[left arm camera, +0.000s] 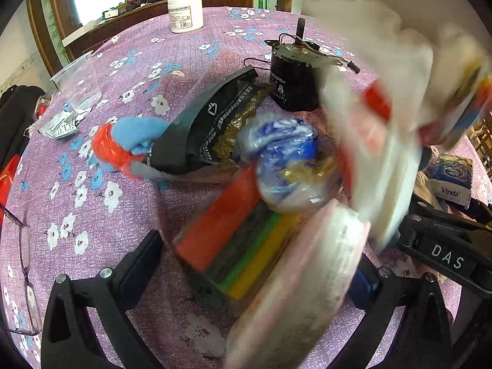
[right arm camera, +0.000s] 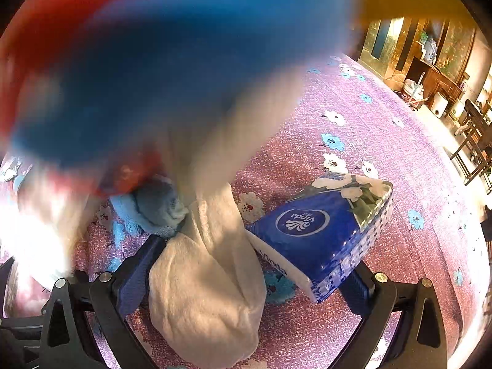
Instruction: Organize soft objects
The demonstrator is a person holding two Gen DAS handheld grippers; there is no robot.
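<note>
In the left wrist view my left gripper (left arm camera: 255, 261) is open around a pile: a pack of red, black, green and yellow sponges (left arm camera: 233, 240), a pink-edged white pad (left arm camera: 295, 292) and a crumpled blue plastic bag (left arm camera: 286, 166). A black foil pouch (left arm camera: 212, 129) and a blue-and-orange cloth (left arm camera: 123, 141) lie beyond. A blurred white soft item (left arm camera: 384, 123) hangs at the right. In the right wrist view my right gripper (right arm camera: 246, 273) is open, with a cream cloth bundle (right arm camera: 209, 292) and a blue Vinda tissue pack (right arm camera: 319, 230) between its fingers. A blurred blue-red object (right arm camera: 153, 77) fills the top.
A purple flowered tablecloth (left arm camera: 138, 61) covers the round table. On it stand a white tub (left arm camera: 186, 12), a black motor (left arm camera: 292, 73), a clear plastic cup (left arm camera: 78, 80) and a foil wrapper (left arm camera: 61, 126). Glasses (left arm camera: 26, 261) lie at the left edge. The right gripper's body (left arm camera: 446, 246) shows at right.
</note>
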